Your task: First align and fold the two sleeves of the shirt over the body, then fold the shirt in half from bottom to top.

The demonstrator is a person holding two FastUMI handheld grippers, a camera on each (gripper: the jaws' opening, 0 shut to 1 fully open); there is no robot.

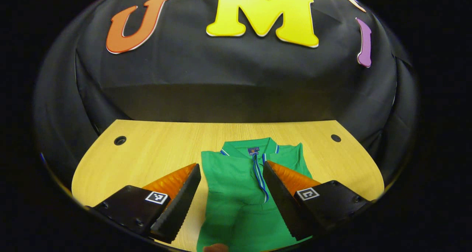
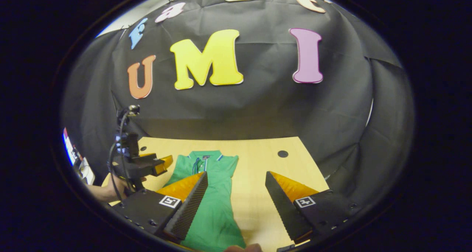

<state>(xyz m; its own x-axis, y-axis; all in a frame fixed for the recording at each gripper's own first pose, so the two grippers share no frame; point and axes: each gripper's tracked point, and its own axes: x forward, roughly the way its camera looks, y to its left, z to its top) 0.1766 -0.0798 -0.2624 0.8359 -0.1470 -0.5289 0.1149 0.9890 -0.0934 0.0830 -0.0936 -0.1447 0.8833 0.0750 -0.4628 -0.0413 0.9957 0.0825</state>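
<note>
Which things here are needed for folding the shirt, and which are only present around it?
Needed:
green shirt
left gripper, open
right gripper, open

Only present:
wooden table
cable holes in the table

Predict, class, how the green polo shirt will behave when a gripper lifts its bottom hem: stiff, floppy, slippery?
The green polo shirt is probably floppy: it lies flat with soft creases, so a lifted hem would likely sag. It looks thin, so probably light. On the smooth wooden table it may slide rather than stay put.
</note>
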